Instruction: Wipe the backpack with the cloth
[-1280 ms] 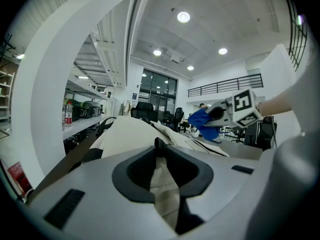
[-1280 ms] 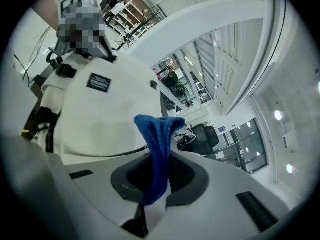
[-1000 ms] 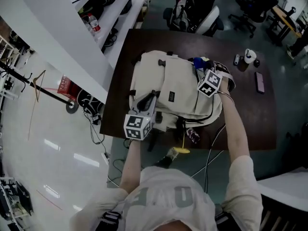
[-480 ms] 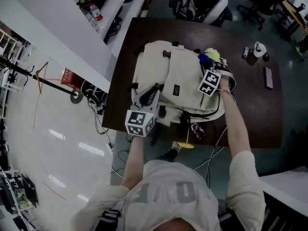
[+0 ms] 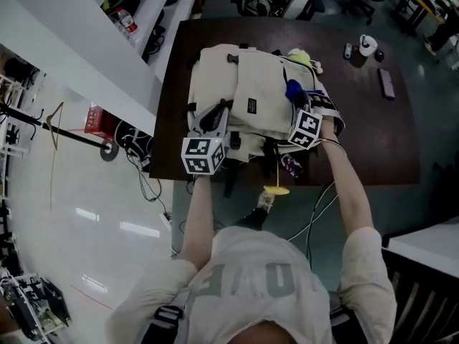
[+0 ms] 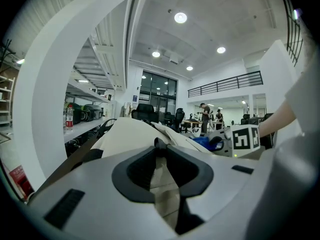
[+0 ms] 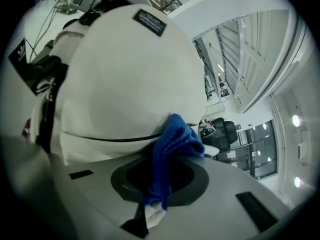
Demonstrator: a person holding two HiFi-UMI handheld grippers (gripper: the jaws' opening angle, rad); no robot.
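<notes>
Backward toward the person: the right gripper has dragged the blue cloth down the backpack from its far corner, while the left gripper has stayed put.

Wiping looks to be mid-stroke. The right jaws are closed on a bunched fold of the cloth, whose free end presses on the pale fabric just ahead of them. The left jaws are shut on a beige strip of the backpack, steadying it on the dark table. The next move probably calls for lifting or sliding the cloth over to an unwiped panel, toward the left gripper, with that grip kept firm. Whether the pinched strip is a strap or a fold is unclear. The yellow object beyond the right gripper is half hidden, and the small things far to its right are too small to name.
</notes>
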